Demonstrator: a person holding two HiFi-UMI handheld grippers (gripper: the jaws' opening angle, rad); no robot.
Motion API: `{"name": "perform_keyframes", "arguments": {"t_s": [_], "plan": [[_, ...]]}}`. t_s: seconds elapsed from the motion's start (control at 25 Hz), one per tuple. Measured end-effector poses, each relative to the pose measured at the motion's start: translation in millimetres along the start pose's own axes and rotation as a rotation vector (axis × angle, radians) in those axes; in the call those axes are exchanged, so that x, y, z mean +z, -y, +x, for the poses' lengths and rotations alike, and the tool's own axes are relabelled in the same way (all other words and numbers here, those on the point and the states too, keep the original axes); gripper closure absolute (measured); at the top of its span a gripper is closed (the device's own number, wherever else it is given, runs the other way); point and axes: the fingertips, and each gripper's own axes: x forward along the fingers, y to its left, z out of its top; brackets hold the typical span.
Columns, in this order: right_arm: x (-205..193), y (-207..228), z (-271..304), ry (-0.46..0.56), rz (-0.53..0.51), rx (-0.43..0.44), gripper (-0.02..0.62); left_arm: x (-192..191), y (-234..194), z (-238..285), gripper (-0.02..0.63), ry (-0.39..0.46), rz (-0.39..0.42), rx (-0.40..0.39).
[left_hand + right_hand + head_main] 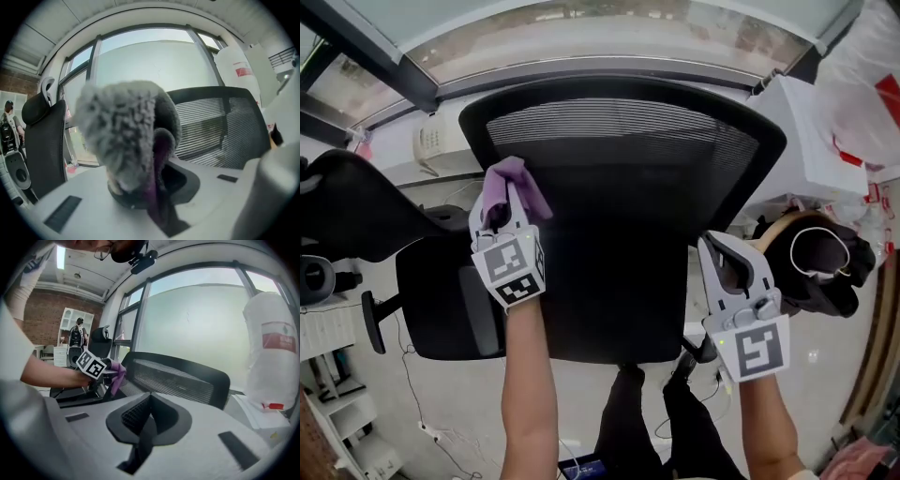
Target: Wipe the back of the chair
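Your left gripper (pixel 508 197) clenches a purple fleecy cloth (pixel 520 176) at the black mesh chair back (pixel 656 178), frame's upper left. Your right gripper (pixel 724 261) is closed and empty. Wiping likely mostly outstanding.

Head view steeply down, gripper views level, sharing chair back (pixel 623 178)

left tongs (pixel 502 208): raised, clamped on cloth (pixel 521 178) | right tongs (pixel 717 253): lower, closed, empty

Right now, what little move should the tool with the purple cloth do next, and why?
Probably press the purple cloth, clamped in the left tool, onto the mesh chair back and sweep it rightward. The cloth sits by the back's upper left corner, with most of the mesh stretching to its right. The right tool is shut and empty.
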Motion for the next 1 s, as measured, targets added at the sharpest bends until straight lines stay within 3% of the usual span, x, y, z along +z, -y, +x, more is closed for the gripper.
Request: {"name": "perform_keyframes", "arguments": {"t_s": [0.2, 0.6, 0.76, 1.0], "plan": [[29, -13, 43, 0.047, -0.006, 0.023, 0.601, -2, -7, 0, 0.560, 0.014, -0.011, -0.008], [23, 11, 47, 0.049, 0.039, 0.023, 0.601, -1, 23, 5, 0.565, 0.010, -0.024, -0.024], [5, 37, 25, 0.033, 0.054, -0.018, 0.601, 6, 93, 9, 0.565, 0.031, 0.001, -0.111], [-28, 96, -20, 0.014, 0.087, -0.099, 0.601, 25, 249, -3, 0.566, 0.055, 0.002, -0.306]]}}
